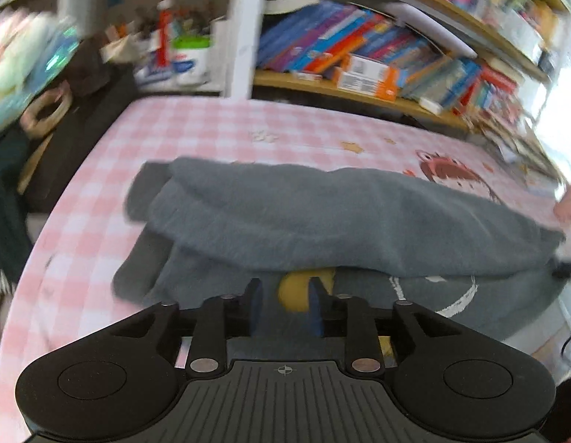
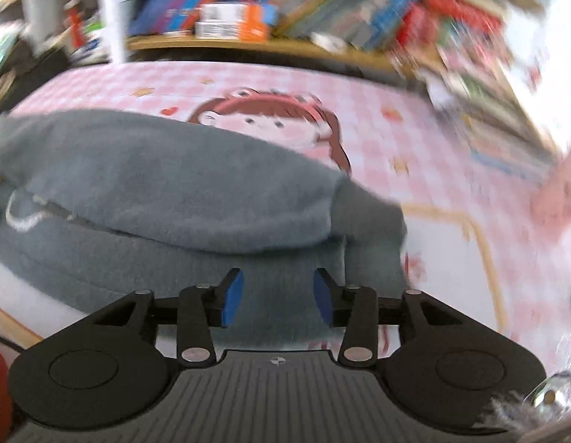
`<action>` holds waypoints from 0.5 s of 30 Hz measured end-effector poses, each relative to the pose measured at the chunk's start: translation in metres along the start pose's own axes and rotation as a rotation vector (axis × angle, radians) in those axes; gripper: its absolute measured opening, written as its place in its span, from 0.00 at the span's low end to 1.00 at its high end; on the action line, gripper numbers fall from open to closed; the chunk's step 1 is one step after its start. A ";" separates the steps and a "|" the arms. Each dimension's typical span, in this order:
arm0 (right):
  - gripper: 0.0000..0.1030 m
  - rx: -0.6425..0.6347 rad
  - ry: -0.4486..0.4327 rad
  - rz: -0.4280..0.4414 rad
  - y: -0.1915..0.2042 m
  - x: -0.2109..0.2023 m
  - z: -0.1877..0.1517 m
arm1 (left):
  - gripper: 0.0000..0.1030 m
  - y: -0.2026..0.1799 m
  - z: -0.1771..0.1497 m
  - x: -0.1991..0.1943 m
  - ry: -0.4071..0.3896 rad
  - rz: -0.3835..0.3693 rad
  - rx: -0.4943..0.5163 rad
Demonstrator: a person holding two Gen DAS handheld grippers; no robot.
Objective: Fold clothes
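Grey fleece: one sweatshirt (image 1: 322,214) lies across the pink checked cloth (image 1: 197,136), folded over on itself so a thick upper roll overhangs the lower layer. Count from the left wrist view: one garment, two dark cuffs at its left end, one above the other (image 1: 147,181). One yellow patch (image 1: 298,291) and white printed lines (image 1: 459,297) show on the lower layer under the overhang.

Left gripper (image 1: 285,304): two blue-padded fingers, moderately apart, nothing between them; tips sit just before the near edge of the sweatshirt, roughly in line with the yellow patch.

Right gripper (image 2: 278,297): two blue-padded fingers, spread wide, empty, over the lower layer of the sweatshirt (image 2: 174,192) near its right end (contact with the fabric cannot be judged; both frames are motion-blurred).

Beyond the sweatshirt, the cloth carries one cartoon girl print (image 2: 270,125), partly hidden behind the grey roll, plus several small star marks. Behind that, one wooden bookshelf (image 1: 359,92) packed with leaning books, too blurred to count. One white upright post (image 1: 245,29) stands left of the books.
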State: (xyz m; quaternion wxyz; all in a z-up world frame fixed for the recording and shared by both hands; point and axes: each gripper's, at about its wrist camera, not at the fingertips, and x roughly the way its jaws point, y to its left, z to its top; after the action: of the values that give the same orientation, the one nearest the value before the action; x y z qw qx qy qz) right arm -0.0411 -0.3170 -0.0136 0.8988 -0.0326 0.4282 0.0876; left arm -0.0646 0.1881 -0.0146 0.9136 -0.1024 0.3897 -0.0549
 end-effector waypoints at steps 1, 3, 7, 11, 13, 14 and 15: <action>0.47 0.062 0.008 0.018 -0.004 -0.002 0.000 | 0.36 0.006 -0.001 -0.003 -0.001 -0.001 -0.051; 0.55 0.211 0.020 0.073 -0.014 -0.005 0.000 | 0.47 0.023 -0.003 -0.004 -0.008 -0.027 -0.210; 0.62 0.603 0.016 0.244 -0.039 0.000 0.000 | 0.48 0.062 -0.003 0.007 -0.037 -0.138 -0.590; 0.63 0.947 0.000 0.347 -0.057 0.015 -0.004 | 0.47 0.083 0.000 0.027 -0.067 -0.162 -0.814; 0.61 1.046 0.002 0.352 -0.062 0.023 -0.005 | 0.47 0.087 0.001 0.034 -0.069 -0.155 -0.878; 0.60 1.074 0.007 0.346 -0.064 0.027 -0.005 | 0.47 0.089 0.001 0.038 -0.065 -0.147 -0.905; 0.58 1.101 0.013 0.340 -0.066 0.030 -0.006 | 0.47 0.090 0.001 0.040 -0.058 -0.137 -0.934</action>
State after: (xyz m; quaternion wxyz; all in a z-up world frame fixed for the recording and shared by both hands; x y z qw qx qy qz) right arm -0.0145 -0.3786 -0.0420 0.7539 0.5087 0.4156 -0.0053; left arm -0.0343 0.2688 -0.0629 0.7744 -0.5296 0.3392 0.0688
